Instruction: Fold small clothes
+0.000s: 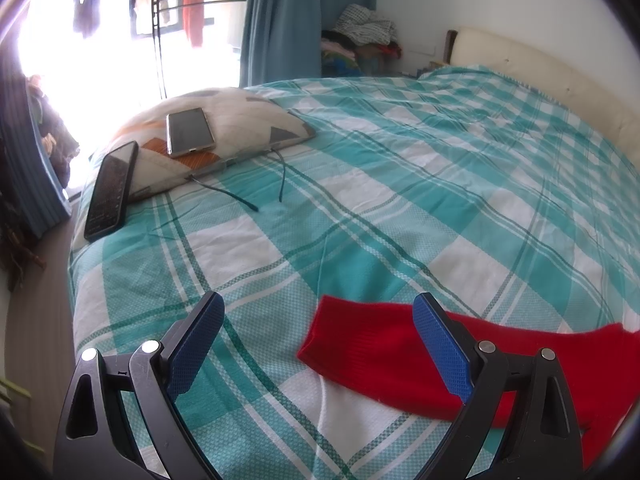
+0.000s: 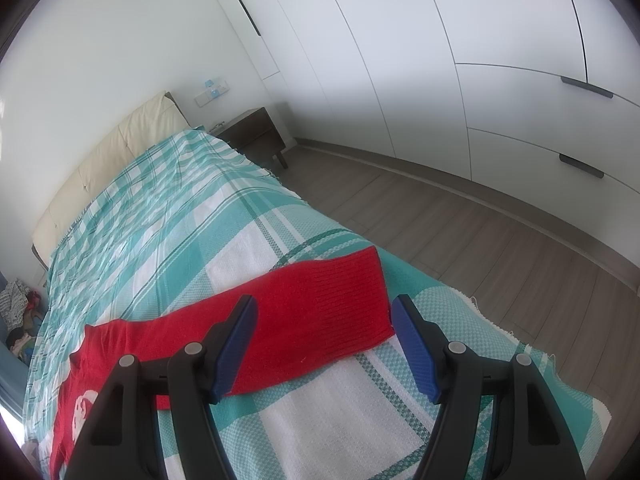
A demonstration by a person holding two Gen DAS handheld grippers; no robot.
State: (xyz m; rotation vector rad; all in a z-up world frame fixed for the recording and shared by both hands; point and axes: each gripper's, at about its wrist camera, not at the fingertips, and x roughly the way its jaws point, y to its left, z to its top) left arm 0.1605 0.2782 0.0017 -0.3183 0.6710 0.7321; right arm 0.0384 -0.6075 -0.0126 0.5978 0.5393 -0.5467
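Left wrist view: the left gripper (image 1: 318,308) gapes wide and empty above the bedspread (image 1: 360,184), the red sweater (image 1: 372,344) at 3 o'clock.

Right wrist view: the right gripper (image 2: 324,312), open and empty, straddles a sleeve (image 2: 320,304) toward 12 o'clock; a shallow pinch risks snagging the bedspread too.

Here is the bed (image 1: 400,184), dressed in a teal-and-white checked cover with a cream padded headboard (image 1: 560,64) at the far end. A red knitted garment (image 2: 312,312) lies flat across the near edge, one sleeve stretched toward the floor side, its ribbed cuff just short of the cover's fringed border. At the window-side corner sits a patterned pillow (image 1: 240,128), a phone (image 1: 190,131) lying flat on top of it. A second, dark phone (image 1: 110,190) leans against the pillow's edge. A thin dark cable (image 1: 240,196) trails over the cover beside the pillow.
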